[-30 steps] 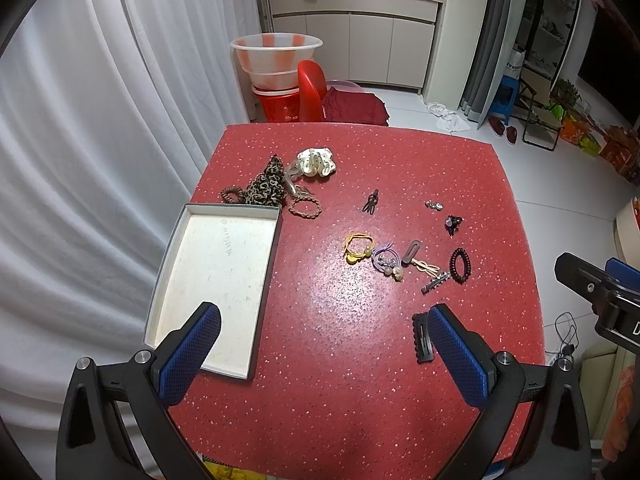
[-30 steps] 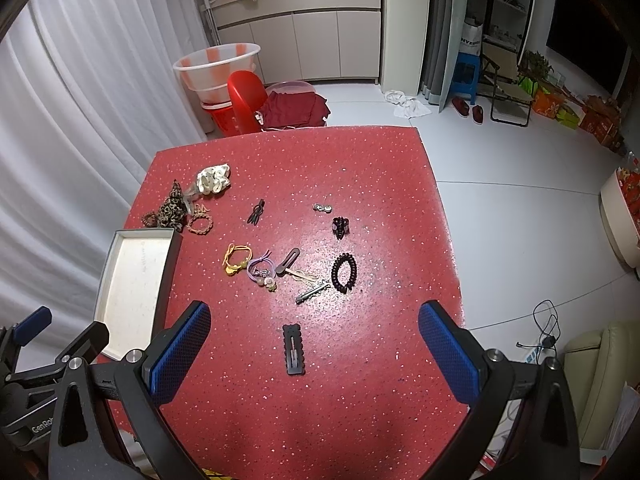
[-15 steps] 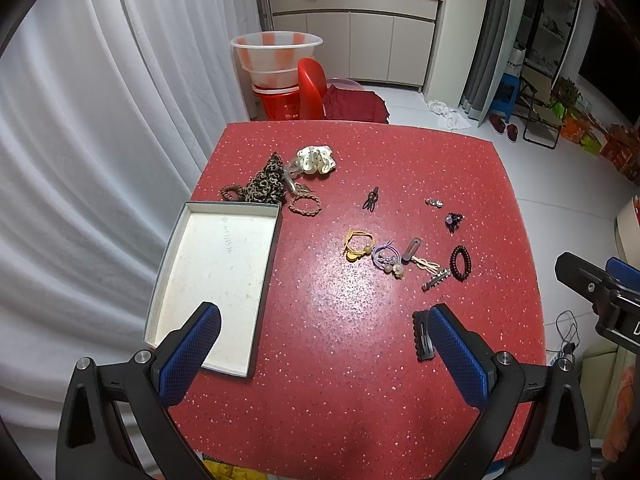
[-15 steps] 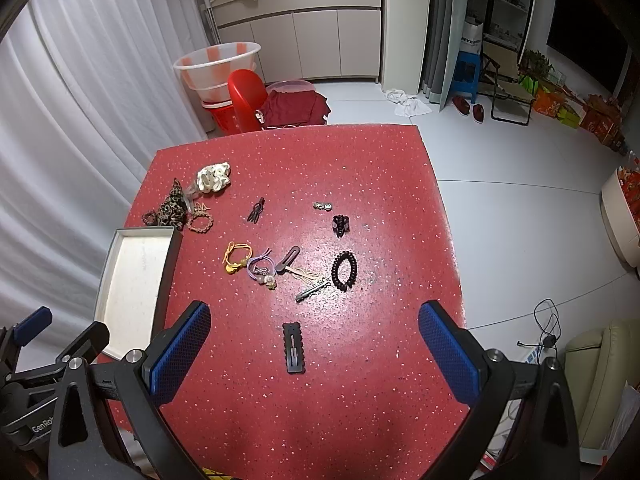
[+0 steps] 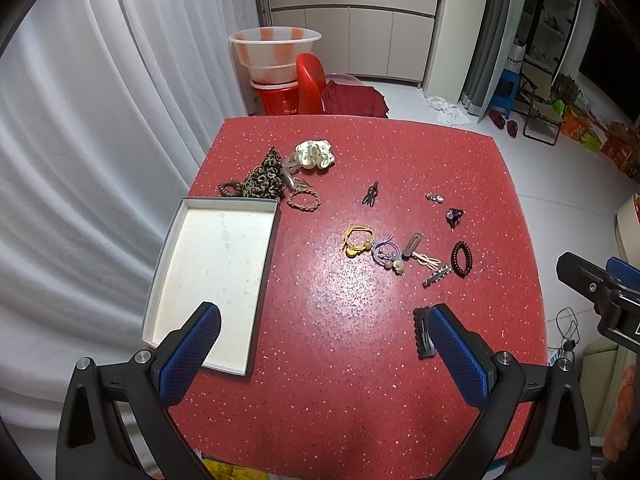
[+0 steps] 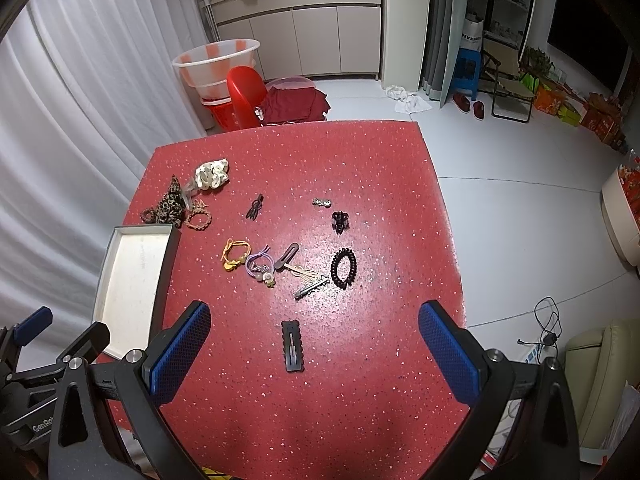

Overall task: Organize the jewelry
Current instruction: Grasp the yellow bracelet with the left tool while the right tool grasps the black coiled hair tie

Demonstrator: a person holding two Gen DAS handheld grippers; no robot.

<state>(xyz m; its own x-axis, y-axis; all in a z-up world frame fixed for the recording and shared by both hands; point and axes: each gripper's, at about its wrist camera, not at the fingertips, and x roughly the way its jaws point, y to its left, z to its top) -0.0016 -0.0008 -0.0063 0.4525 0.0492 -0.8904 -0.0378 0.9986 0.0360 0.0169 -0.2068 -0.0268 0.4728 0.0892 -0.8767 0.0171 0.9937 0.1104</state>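
Observation:
An empty white tray (image 5: 212,276) (image 6: 132,276) lies on the left of the red table (image 5: 360,360). Hair ties and clips are scattered across the table: a black scalloped clip (image 6: 292,345) (image 5: 422,334) nearest me, a yellow tie (image 6: 236,255), a purple tie (image 6: 260,266), a black coil tie (image 6: 344,268), a leopard scrunchie (image 5: 264,178) and a cream scrunchie (image 5: 315,154). My left gripper (image 5: 320,352) is open and empty above the table's near edge. My right gripper (image 6: 314,350) is open and empty, with the black clip between its fingers in view.
A braided bracelet (image 5: 303,200), a small black claw clip (image 5: 370,193), a silver piece (image 5: 435,197) and a dark claw clip (image 5: 455,216) lie further back. A red chair (image 5: 310,84) and stacked basins (image 5: 274,56) stand beyond the table. A white curtain hangs at left.
Both grippers have drifted very slightly; the table items sit a touch higher in view. Nothing was taken hold of or moved.

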